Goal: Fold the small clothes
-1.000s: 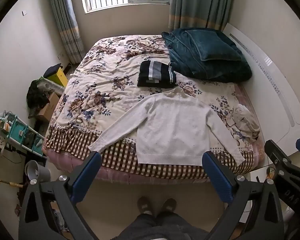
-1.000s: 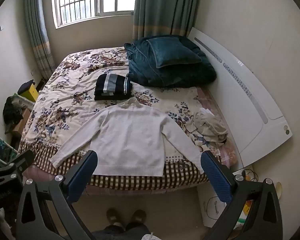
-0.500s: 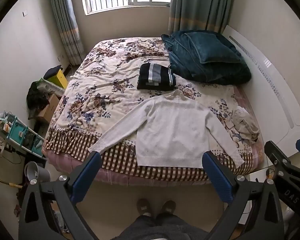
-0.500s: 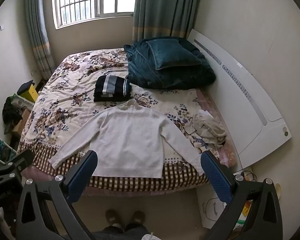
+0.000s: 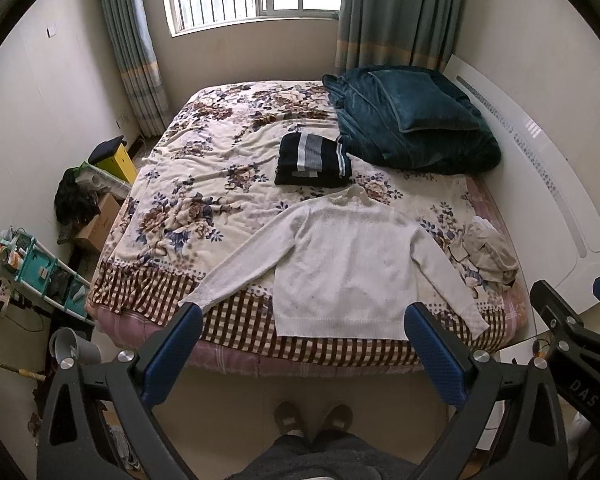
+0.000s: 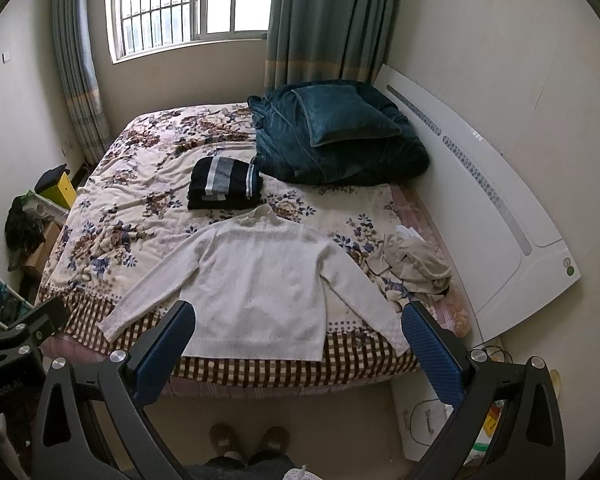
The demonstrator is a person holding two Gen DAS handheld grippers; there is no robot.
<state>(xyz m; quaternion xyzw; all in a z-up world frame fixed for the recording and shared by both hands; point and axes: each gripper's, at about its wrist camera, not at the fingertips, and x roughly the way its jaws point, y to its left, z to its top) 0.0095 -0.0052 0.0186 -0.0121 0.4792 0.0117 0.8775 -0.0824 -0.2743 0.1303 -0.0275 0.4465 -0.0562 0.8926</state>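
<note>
A: Quick tally, what do we have on the bed [image 5: 204, 176]?

B: We count one white sweater [image 5: 348, 268] laid flat, one folded dark striped garment [image 5: 314, 159], one crumpled beige heap [image 5: 486, 254], one teal blanket [image 5: 416, 142] and one teal pillow [image 5: 424, 102].

A: And our grippers?

B: Two, each with two blue fingers [image 5: 172, 354].

The near edge of the bed [image 5: 260, 356] is open, only bare floor [image 5: 300, 392] between it and the person's slippers [image 5: 312, 416]. The floral bedspread [image 5: 204, 184] lies clear on the left. A folded striped garment [image 5: 312, 160] and teal quilt [image 5: 412, 136] block the far side; crumpled beige clothes [image 5: 484, 252] crowd the right, against the white headboard [image 5: 548, 184].
</note>
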